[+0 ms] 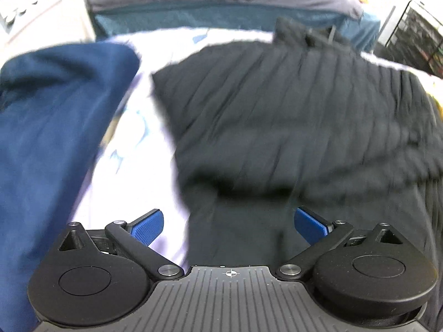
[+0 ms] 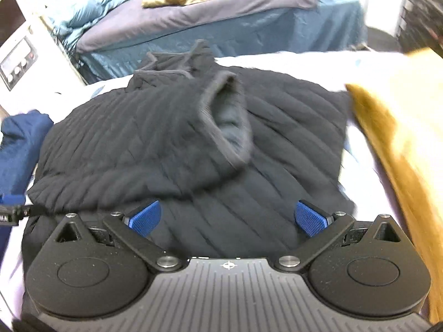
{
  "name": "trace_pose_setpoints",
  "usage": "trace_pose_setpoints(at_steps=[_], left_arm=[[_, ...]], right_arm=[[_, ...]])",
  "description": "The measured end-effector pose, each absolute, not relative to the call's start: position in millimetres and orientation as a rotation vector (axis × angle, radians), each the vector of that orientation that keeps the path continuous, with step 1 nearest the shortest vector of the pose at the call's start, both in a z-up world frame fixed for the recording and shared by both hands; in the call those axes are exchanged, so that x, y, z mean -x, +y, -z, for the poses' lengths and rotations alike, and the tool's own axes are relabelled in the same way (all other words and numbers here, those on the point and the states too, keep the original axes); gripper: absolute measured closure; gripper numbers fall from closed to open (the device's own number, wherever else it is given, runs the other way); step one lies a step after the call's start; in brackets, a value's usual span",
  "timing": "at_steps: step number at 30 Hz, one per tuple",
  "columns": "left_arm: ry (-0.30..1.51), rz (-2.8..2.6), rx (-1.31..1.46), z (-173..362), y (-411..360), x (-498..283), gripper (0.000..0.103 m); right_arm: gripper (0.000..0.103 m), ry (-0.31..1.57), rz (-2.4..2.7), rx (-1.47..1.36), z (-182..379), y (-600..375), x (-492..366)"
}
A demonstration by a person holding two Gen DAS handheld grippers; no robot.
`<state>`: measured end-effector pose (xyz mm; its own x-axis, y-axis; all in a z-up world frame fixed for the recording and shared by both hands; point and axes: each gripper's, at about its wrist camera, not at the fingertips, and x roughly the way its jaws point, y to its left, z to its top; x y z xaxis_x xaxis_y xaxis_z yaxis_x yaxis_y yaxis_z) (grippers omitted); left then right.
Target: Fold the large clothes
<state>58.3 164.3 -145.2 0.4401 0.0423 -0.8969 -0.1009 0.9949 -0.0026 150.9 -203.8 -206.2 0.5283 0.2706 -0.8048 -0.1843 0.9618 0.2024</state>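
Note:
A black quilted jacket [image 1: 290, 116] lies spread on a white sheet [image 1: 133, 144]. In the right wrist view the jacket [image 2: 249, 193] has a sleeve folded across its body, the cuff opening [image 2: 229, 121] facing me. My left gripper [image 1: 228, 225] is open and empty, just above the jacket's near left edge. My right gripper [image 2: 228, 217] is open and empty above the jacket's near part. The other gripper's tip [image 2: 11, 207] shows at the left edge of the right wrist view.
A dark blue garment [image 1: 49, 138] lies left of the jacket; it also shows in the right wrist view [image 2: 19, 138]. A mustard-yellow garment [image 2: 396, 144] lies to the right. Behind is a bed with teal and grey covers [image 2: 221, 22]. A white appliance [image 2: 16, 61] stands far left.

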Motion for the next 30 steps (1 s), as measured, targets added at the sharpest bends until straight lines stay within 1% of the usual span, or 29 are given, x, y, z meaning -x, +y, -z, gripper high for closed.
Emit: trace_pose_setpoints(at_steps=[5, 9, 14, 17, 21, 26, 28, 30], left_arm=[[1.181, -0.148, 0.157, 153, 195, -3, 0.0], [1.229, -0.176, 0.198, 157, 208, 19, 0.0], [1.224, -0.128, 0.244, 151, 203, 42, 0.0], [1.225, -0.064, 0.288, 152, 197, 49, 0.0], [1.246, 0.009, 0.324, 157, 181, 62, 0.0], [1.296, 0.08, 0.354, 175, 163, 76, 0.0], [1.303, 0.11, 0.387, 178, 158, 84, 0.0], [1.316, 0.145, 0.429, 183, 152, 93, 0.0]], right_arm=[[0.0, 0.991, -0.197, -0.14, 200, -270, -98], [0.001, 1.014, -0.135, -0.171, 201, -309, -57], [0.001, 1.052, -0.147, -0.163, 207, -323, -20], [0.001, 1.087, -0.176, -0.222, 216, -329, -4], [0.006, 1.118, -0.154, -0.305, 229, -336, 9], [0.01, 1.166, -0.172, -0.298, 238, -341, 15], [0.015, 1.189, -0.179, -0.299, 243, -344, 15], [0.023, 1.212, -0.189, -0.327, 248, -349, 17]])
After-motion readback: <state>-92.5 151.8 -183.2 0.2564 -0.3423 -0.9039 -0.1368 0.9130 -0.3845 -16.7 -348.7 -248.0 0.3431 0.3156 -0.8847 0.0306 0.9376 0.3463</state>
